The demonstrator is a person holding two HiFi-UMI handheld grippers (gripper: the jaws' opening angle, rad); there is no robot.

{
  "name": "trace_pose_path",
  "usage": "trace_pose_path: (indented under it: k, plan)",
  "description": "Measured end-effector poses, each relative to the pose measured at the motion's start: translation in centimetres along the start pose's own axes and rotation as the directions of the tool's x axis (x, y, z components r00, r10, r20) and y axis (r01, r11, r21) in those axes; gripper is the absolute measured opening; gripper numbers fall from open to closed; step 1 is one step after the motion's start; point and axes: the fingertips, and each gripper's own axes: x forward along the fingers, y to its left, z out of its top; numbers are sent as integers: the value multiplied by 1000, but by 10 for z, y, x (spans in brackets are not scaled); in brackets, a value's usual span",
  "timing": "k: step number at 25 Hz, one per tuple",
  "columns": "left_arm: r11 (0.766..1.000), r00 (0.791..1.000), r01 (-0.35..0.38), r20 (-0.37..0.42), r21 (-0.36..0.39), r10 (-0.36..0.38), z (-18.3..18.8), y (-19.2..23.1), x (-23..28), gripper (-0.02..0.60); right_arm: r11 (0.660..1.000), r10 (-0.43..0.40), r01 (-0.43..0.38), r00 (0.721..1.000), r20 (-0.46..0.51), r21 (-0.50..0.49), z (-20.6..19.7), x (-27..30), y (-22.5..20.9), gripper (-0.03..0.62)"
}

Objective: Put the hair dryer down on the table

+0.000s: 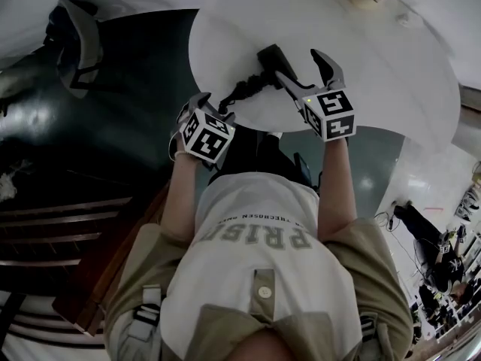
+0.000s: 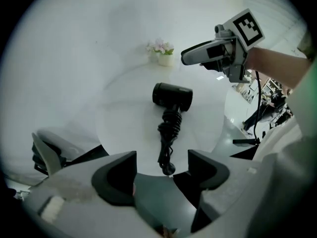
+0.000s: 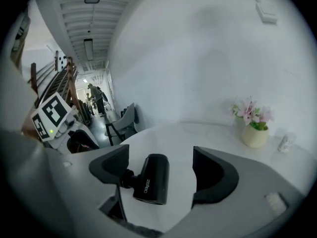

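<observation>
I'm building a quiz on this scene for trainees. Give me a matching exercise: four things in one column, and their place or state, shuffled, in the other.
1 hair dryer
2 flower pot
3 right gripper
4 chair

a open, holding nothing
b beside the table, not on it
c lying in the table's middle
d standing at the table's far edge

Pairs: 1-c, 2-d, 3-a, 4-b
</observation>
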Motion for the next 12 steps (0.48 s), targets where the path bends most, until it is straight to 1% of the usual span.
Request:
trace_pose_path:
  k: [3,5,6,8,12]
  plan:
    - [998,993,-40,112,-38,44,27,6,-23,339,999,-51,51,996,76,-3,25,-16,-5,394]
    - [995,979,-82,181,-54,91,47,12,-38,339,997,-75,71,987,144,34,42,-28,-8,393]
    - [992,969,-111,215,-54,120,58,16,-46,339,995,-85,76,980,178,58,50,-34,-10,393]
    - [985,941,-158,294,-63,170,81,22,-62,339,992,-112,93,965,235,89,65,-46,-13,393]
    - [973,860,-197,455,-122,232,125,32,-98,339,983,-180,162,934,310,80,94,-70,-15,393]
